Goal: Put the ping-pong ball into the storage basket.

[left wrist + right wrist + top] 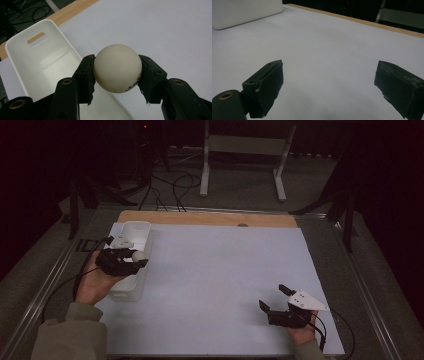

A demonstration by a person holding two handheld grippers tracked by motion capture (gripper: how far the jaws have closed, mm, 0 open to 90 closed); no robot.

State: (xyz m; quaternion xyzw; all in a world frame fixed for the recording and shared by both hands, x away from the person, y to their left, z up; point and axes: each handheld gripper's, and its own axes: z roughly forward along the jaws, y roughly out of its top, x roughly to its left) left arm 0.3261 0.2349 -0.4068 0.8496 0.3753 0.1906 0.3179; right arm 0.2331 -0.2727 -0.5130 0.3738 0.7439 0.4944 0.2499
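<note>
Now, largest to smallest, as I see it from my seat:

Tabletop [220, 285]: a pale sheet covers it, with a strip of bare wood along the far edge; my forearms come in from the near side, one at each bottom corner of the high view.

White bin [141, 231]: a long plastic tub with rounded corners, lying lengthwise at the left edge of the sheet. The left gripper view shows its inside bare and a slot handle cut through its far wall [37, 39]. In the right gripper view its outer wall [244, 11] sits at the far left corner.

My left tongs [137, 257]: held in my left hand [95, 282] above the bin's middle, pointing toward the right side of the tabletop. They are clenched on the ball, one black pad pressed against each side of it [117, 72].

My right tongs [272, 297]: held low in my right hand [302, 332] at the near right of the sheet, well apart from the bin. The jaws stand wide and released, with bare sheet between them [329, 82].

Ball [117, 68]: a cream-white ball with a small dark and red print low on one side. It hangs between the left pads, over the bin's right-hand rim, clear of the bin's floor. In the high view it is the pale dot at the tips of my left tongs [138, 255].
</note>
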